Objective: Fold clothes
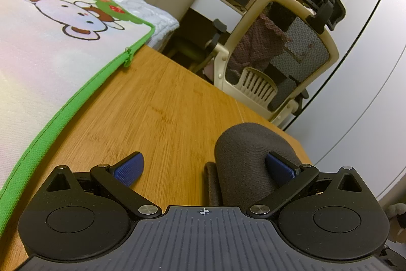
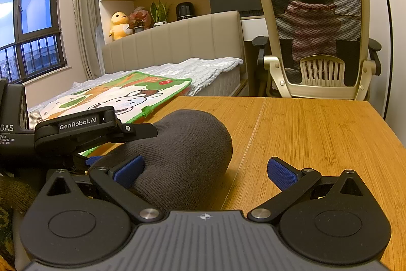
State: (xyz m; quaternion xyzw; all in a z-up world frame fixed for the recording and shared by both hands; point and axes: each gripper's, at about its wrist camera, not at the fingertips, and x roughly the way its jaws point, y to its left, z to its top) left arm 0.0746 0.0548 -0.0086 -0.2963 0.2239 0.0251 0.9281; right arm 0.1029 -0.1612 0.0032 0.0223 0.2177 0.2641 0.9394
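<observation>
A dark grey knitted hat (image 2: 182, 156) lies on the wooden table (image 2: 317, 133), its rounded crown pointing away from me. My right gripper (image 2: 205, 170) is open, its left blue pad (image 2: 128, 170) against the hat's near side and its right pad over bare wood. In the left wrist view the same hat (image 1: 248, 156) sits at the right. My left gripper (image 1: 203, 166) is open too, its right pad (image 1: 279, 168) resting on the hat and its left pad above the table (image 1: 165, 106). The left gripper's body (image 2: 83, 128) shows above the hat's left edge.
A cartoon-print mat with green trim (image 1: 50, 47) overlaps the table's left side and the bed (image 2: 203, 67). A mesh office chair (image 2: 317, 42) stands beyond the table's far edge. White cabinet doors (image 1: 368, 67) are on the right. Shelves with a plush toy (image 2: 119, 26) sit behind the bed.
</observation>
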